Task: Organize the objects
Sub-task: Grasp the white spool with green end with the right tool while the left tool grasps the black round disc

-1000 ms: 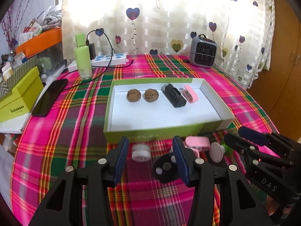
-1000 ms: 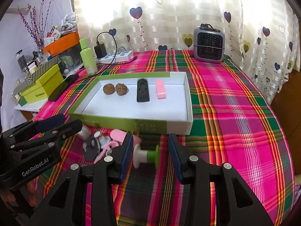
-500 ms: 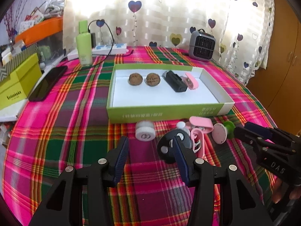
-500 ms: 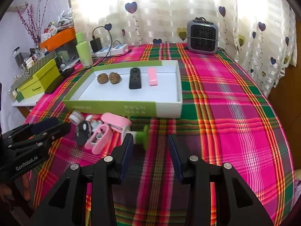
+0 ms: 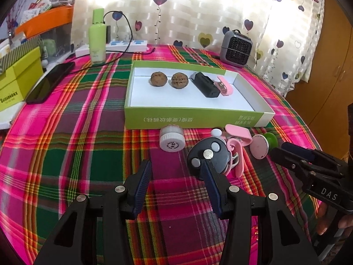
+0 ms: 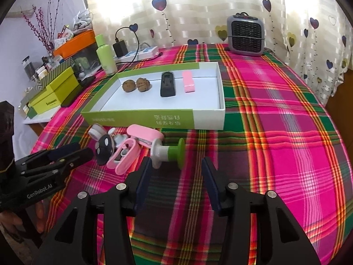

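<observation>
Lying outside box [image 5: 194, 119], against its near wall on cloth: white cap [image 5: 172, 138], black disc [image 5: 208, 158], pink case [image 5: 235, 154], pink clip [image 6: 144, 133], green-white roller [image 6: 168, 152]. Inside box: two walnuts, black device, pink eraser. Cluster now seen farther ahead than a second ago; nothing taken yet. Right gripper [image 6: 174, 176] opening, nothing between jaws, roller just ahead. Left gripper [image 5: 176, 183] part open, empty; its right finger covers disc's near edge. Small white parts behind disc not identifiable.
</observation>
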A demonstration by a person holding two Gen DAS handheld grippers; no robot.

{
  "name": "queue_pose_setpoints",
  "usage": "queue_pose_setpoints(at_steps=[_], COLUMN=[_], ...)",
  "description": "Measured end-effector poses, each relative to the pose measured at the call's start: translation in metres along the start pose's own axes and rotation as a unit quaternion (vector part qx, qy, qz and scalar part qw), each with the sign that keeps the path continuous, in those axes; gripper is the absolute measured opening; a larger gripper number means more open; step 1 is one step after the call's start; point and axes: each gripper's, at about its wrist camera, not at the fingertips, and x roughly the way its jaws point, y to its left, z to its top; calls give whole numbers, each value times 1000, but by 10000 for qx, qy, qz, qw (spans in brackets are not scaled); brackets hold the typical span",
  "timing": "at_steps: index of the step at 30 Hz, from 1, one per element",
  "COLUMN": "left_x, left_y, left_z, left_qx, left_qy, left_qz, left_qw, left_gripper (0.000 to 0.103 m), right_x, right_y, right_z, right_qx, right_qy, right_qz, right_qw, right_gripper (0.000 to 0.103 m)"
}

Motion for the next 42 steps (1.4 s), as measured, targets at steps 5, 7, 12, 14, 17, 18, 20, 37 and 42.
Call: queue_pose_setpoints(at_steps=[5, 7, 12, 14, 17, 18, 20, 37, 42], left_x=[3, 4, 9, 11, 13, 14, 16, 21, 20], left_y=[-2, -3, -7, -8, -12, -12, -15, -15, -13], left_z=[-1, -1, 2, 4, 6, 6, 7, 12, 12], left_qx=[38, 41, 97, 103, 181, 203, 262, 159, 59], left_qy=[101, 121, 186, 218, 233, 249, 274, 269, 251], left_qz=[-72, -120, -210, -239, -258, -266, -260, -215, -216], left_qw=[9999, 9998, 9996, 9994, 9992, 9991, 9989, 9993, 9994], left_gripper=[47, 47, 49, 49, 50, 51, 51, 50, 46], right_x=[6, 8, 14, 16, 18, 19, 20, 29, 28], right_y=[1, 4, 9, 9, 9, 8, 9, 1, 1], right_z=[2, 4, 5, 6, 8, 9, 10, 16, 15], right_qx=[3, -59, -175, -183, -205, -205, -214, -62, -67], right_qy=[69, 82, 172, 192, 194, 198, 203, 302, 283], right_qz=[26, 96, 100, 88, 38, 25, -12, -50, -7], right_qw=[10000, 9999, 9996, 9996, 9996, 9996, 9996, 9995, 9996], right_gripper=[48, 48, 48, 48, 48, 48, 48, 48, 44])
